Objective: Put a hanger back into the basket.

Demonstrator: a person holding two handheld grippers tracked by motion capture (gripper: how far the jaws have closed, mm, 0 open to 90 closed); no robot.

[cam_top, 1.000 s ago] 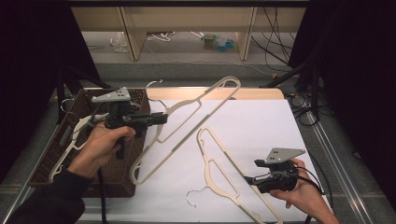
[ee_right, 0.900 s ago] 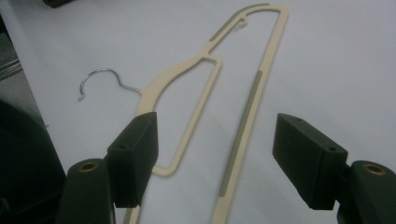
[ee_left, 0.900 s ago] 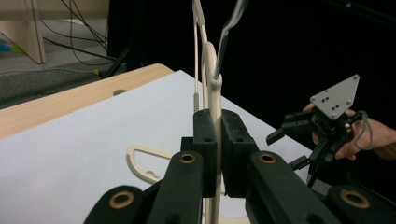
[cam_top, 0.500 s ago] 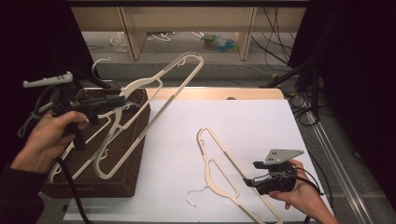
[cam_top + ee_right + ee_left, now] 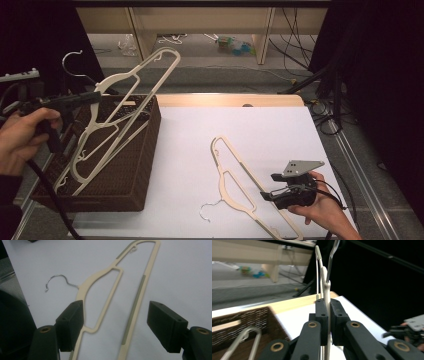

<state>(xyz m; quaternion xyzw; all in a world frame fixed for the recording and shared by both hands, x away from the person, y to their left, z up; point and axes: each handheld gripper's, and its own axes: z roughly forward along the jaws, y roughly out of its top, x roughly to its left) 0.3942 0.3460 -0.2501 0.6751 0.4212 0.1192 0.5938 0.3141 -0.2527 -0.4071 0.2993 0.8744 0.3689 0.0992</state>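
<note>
Wicker made up the dark brown basket (image 5: 131,165) that stood at the left edge of the white tabletop (image 5: 260,130). Inside it lay at least one cream hanger (image 5: 75,172), its frame leaning along the basket's length; how many lay beneath I could not tell.

The left tongs (image 5: 92,97) were held above the basket's far left corner, clenched on the neck of a raised cream hanger (image 5: 145,80). That hanger slanted up and away over the basket, its metal hook (image 5: 75,59) curling near the tongs and its lower end dipping toward the basket's interior. In the left gripper view the two black jaws pressed flat against the hanger's thin neck (image 5: 327,290), with the basket's woven wall (image 5: 249,320) below.

A second cream hanger (image 5: 235,185) lay flat on the tabletop, well apart from the basket, its hook (image 5: 209,209) pointing toward the near edge. The right tongs (image 5: 267,195) hovered beside its lower arm, released; in the right gripper view the jaws stood wide on either side of the hanger's frame (image 5: 110,295).
</note>
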